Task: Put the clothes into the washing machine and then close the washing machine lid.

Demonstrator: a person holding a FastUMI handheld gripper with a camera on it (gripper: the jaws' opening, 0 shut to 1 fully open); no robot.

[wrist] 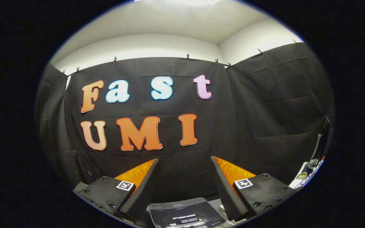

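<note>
Black cloth [265, 104] with soft folds and creases hangs as the far wall, clipped along its upper edge by small clamps [188, 57], and above it a plain white wall [144, 44] bends into a pale ceiling. At the corner on the right the cloth turns and makes a second side of the booth. Near the camera the gripper [185, 186] holds its two wedge-shaped fingers [144, 186] wide apart, with nothing between them; their inner faces look rough and foamy, and each finger sits on a dark flat plate with round screws and a small square marker [125, 185]. Low between the fingers, close under them, lies the washing machine lid [185, 213], a dark, glossy, curved panel with a pale rim, which reflects stripes of light; I cannot tell if it is open or closed. Between the finger tips and the far cloth the room is free. On the far right, near the cloth's edge, stand some small objects [309, 167], too blurred to name.
</note>
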